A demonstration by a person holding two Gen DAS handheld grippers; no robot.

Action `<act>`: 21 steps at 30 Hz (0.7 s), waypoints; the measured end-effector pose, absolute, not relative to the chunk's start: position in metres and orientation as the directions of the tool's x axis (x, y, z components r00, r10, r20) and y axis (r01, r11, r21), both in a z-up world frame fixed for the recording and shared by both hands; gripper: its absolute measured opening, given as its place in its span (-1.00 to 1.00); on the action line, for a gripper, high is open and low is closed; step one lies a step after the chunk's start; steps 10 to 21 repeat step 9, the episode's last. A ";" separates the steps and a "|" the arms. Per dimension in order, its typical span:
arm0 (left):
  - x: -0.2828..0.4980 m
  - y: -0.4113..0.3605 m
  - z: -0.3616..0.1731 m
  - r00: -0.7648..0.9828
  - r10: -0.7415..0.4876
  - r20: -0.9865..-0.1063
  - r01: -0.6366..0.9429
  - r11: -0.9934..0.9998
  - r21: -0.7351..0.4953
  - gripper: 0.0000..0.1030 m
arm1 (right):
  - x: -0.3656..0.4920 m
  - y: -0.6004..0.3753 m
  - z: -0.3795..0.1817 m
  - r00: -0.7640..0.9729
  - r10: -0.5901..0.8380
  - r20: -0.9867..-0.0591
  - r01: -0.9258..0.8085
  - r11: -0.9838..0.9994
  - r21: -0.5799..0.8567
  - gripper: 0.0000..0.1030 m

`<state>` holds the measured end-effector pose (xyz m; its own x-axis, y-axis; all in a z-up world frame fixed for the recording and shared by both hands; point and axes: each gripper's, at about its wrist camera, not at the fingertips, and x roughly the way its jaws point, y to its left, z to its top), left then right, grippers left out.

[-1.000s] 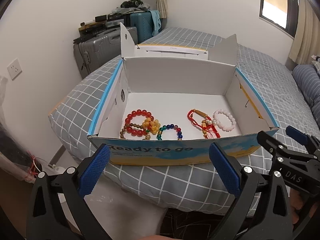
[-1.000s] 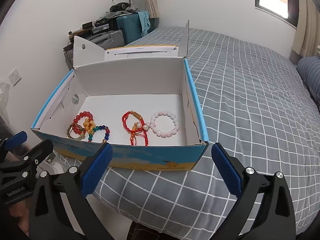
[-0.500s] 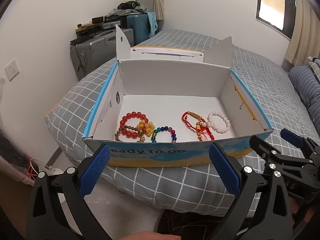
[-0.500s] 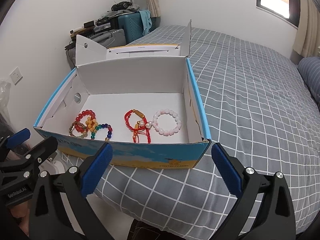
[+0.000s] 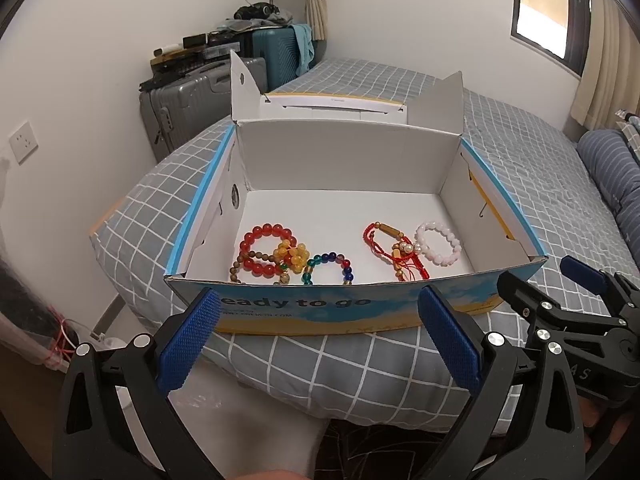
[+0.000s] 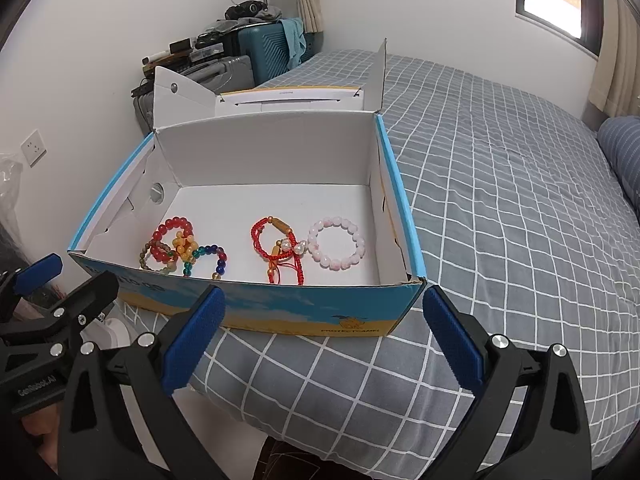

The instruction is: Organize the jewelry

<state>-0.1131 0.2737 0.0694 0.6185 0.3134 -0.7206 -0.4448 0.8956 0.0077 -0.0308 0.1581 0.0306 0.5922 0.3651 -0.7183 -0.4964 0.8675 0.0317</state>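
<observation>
White-lined cardboard box with blue printed outside [image 5: 496,204] [image 6: 394,184] sits open on the grey checked bed [image 5: 360,364] [image 6: 520,208], near its foot corner, lid flap folded back. All jewelry lies on the box floor near the front wall, in two groups.

Left group, four bracelets overlapping each other:
- red round-bead bracelet [image 5: 256,236] [image 6: 170,225]
- yellow-orange bead bracelet [image 5: 294,255] [image 6: 185,246]
- brown small-bead bracelet [image 5: 239,262] [image 6: 149,255], partly under the red one
- multicolour green-blue-purple bead bracelet [image 5: 329,259] [image 6: 210,251]

Right group:
- red braided cord bracelets with wood and pearl beads [image 5: 394,246] [image 6: 276,242], tangled; looks like two, exact count cannot tell
- one pale pink round-bead bracelet [image 5: 438,242] [image 6: 337,242], touching the pearl beads of the red cords

Clear gap of bare box floor between the two groups.

Left gripper [image 5: 318,338] [image 6: 60,284]: black frame, two blue-padded fingers [image 5: 188,338] spread wide, nothing between them, hanging in front of the box front wall, not touching it. Right gripper [image 6: 320,338] [image 5: 560,280]: same build, two blue-padded fingers [image 6: 452,344] spread wide, holding nothing, off the box's front right corner.

Two suitcases against the wall past the bed: one grey hard-shell suitcase [image 5: 192,104] [image 6: 236,68], one teal hard-shell suitcase [image 5: 280,54] [image 6: 264,50] with clutter on top.
</observation>
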 end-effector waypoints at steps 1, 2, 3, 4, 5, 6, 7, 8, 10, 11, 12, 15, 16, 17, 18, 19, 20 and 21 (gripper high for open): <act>-0.113 0.274 0.069 0.617 0.315 -0.721 -0.447 0.894 0.008 0.89 | -0.031 0.158 0.030 0.592 0.364 -0.719 -0.497 0.867 0.031 0.85; -0.113 0.274 0.069 0.616 0.316 -0.721 -0.447 0.894 0.010 0.89 | -0.031 0.158 0.030 0.591 0.365 -0.719 -0.496 0.868 0.032 0.85; -0.113 0.274 0.070 0.614 0.318 -0.723 -0.448 0.894 0.012 0.89 | -0.031 0.158 0.031 0.591 0.365 -0.719 -0.496 0.868 0.032 0.85; -0.113 0.274 0.070 0.614 0.319 -0.722 -0.452 0.892 0.011 0.89 | -0.031 0.158 0.030 0.592 0.364 -0.719 -0.496 0.868 0.031 0.85; -0.113 0.275 0.071 0.614 0.321 -0.721 -0.454 0.891 0.009 0.89 | -0.031 0.158 0.031 0.593 0.365 -0.718 -0.496 0.867 0.031 0.85; -0.113 0.276 0.071 0.614 0.322 -0.721 -0.457 0.889 0.007 0.89 | -0.031 0.158 0.031 0.592 0.366 -0.718 -0.497 0.867 0.032 0.85; -0.114 0.276 0.071 0.616 0.321 -0.720 -0.459 0.889 0.004 0.89 | -0.031 0.158 0.031 0.592 0.366 -0.718 -0.497 0.867 0.032 0.85; -0.114 0.277 0.072 0.617 0.321 -0.718 -0.461 0.887 0.000 0.89 | -0.030 0.158 0.031 0.591 0.365 -0.719 -0.497 0.867 0.032 0.85; -0.114 0.277 0.072 0.623 0.319 -0.714 -0.460 0.888 -0.005 0.89 | -0.031 0.158 0.030 0.589 0.366 -0.721 -0.499 0.866 0.033 0.85; -0.114 0.277 0.072 0.623 0.319 -0.714 -0.460 0.888 -0.005 0.89 | -0.031 0.158 0.030 0.589 0.366 -0.721 -0.499 0.866 0.033 0.85; -0.114 0.277 0.072 0.623 0.319 -0.714 -0.460 0.888 -0.005 0.89 | -0.031 0.158 0.030 0.589 0.366 -0.721 -0.499 0.866 0.033 0.85; -0.114 0.277 0.072 0.623 0.319 -0.714 -0.460 0.888 -0.005 0.89 | -0.031 0.158 0.030 0.589 0.366 -0.721 -0.499 0.866 0.033 0.85; -0.114 0.277 0.072 0.623 0.319 -0.714 -0.460 0.888 -0.005 0.89 | -0.031 0.158 0.030 0.589 0.366 -0.721 -0.499 0.866 0.033 0.85; -0.114 0.277 0.072 0.623 0.319 -0.714 -0.460 0.888 -0.005 0.89 | -0.031 0.158 0.030 0.589 0.366 -0.721 -0.499 0.866 0.033 0.85; -0.114 0.277 0.072 0.623 0.319 -0.714 -0.460 0.888 -0.005 0.89 | -0.031 0.158 0.030 0.589 0.366 -0.721 -0.499 0.866 0.033 0.85; -0.114 0.277 0.072 0.623 0.319 -0.714 -0.460 0.888 -0.005 0.89 | -0.031 0.158 0.030 0.589 0.366 -0.721 -0.499 0.866 0.033 0.85; -0.114 0.277 0.072 0.623 0.319 -0.714 -0.460 0.888 -0.005 0.89 | -0.031 0.158 0.030 0.589 0.366 -0.721 -0.499 0.866 0.033 0.85; -0.114 0.277 0.072 0.623 0.319 -0.714 -0.460 0.888 -0.005 0.89 | -0.031 0.158 0.030 0.589 0.366 -0.721 -0.499 0.866 0.033 0.85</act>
